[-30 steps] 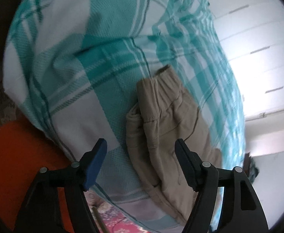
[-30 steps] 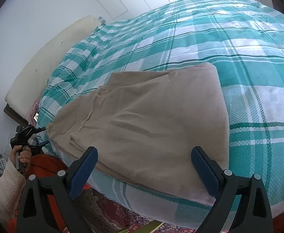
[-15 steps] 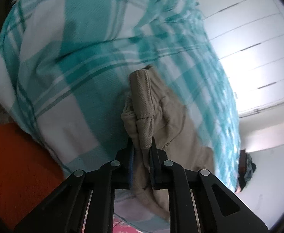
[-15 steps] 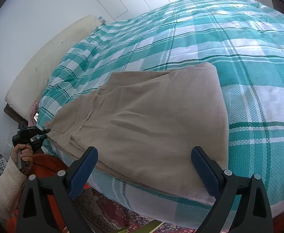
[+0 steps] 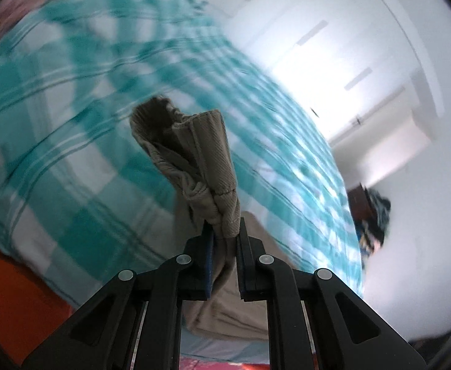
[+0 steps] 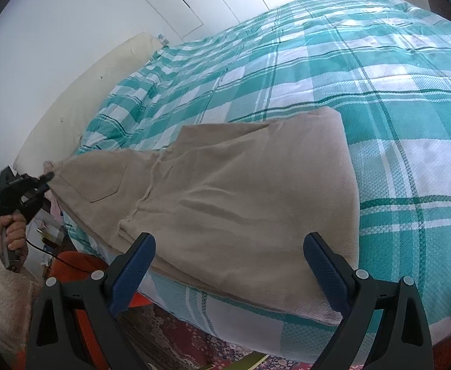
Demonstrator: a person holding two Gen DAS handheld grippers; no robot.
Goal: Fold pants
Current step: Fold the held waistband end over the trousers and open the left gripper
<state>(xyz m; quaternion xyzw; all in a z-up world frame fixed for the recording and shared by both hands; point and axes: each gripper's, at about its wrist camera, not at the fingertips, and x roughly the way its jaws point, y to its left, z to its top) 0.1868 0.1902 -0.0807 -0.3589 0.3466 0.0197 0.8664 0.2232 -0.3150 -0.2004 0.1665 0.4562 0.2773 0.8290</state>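
Two fisheye views taken from handheld grippers beside a bed.
The left view is aimed close along the pants [image 5: 207, 166], across the bedspread [image 5: 71, 141]; the right view is angled down, and both are shared.

A teal-and-white checked bedspread [image 6: 333, 71] covers the bed, with a cream headboard cushion [image 6: 80, 108] against the white wall. White cupboard doors [image 5: 333, 55] stand beyond, and a red patterned rug [image 6: 179, 336] lies on the floor beside an orange cushion [image 5: 13, 302].
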